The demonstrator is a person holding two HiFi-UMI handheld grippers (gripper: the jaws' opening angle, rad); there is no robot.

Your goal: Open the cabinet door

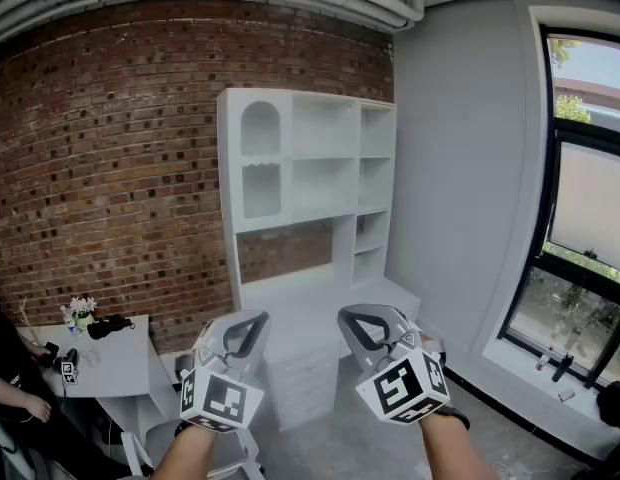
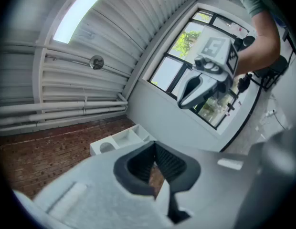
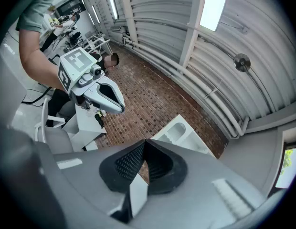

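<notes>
The white cabinet unit (image 1: pixel 308 183) stands against the brick wall, with open shelves, an arched panel at its upper left and a desk top with drawers (image 1: pixel 305 373) below. Both grippers are held up in front of me, well short of it and touching nothing. My left gripper (image 1: pixel 252 320) is shut and empty, its tips meeting in the left gripper view (image 2: pixel 154 146). My right gripper (image 1: pixel 358 318) is also shut and empty (image 3: pixel 144 144). Each gripper view shows the other gripper (image 2: pixel 205 80) (image 3: pixel 98 89) and the cabinet (image 2: pixel 119 140) (image 3: pixel 179 132) far beyond the jaws.
A small white table (image 1: pixel 125 363) with flowers (image 1: pixel 80 310) and black items stands at the left, with a person's arm (image 1: pixel 15 398) beside it. A white chair (image 1: pixel 140 448) is below it. A tall window (image 1: pixel 580 228) fills the right wall, with bottles (image 1: pixel 550 363) on its sill.
</notes>
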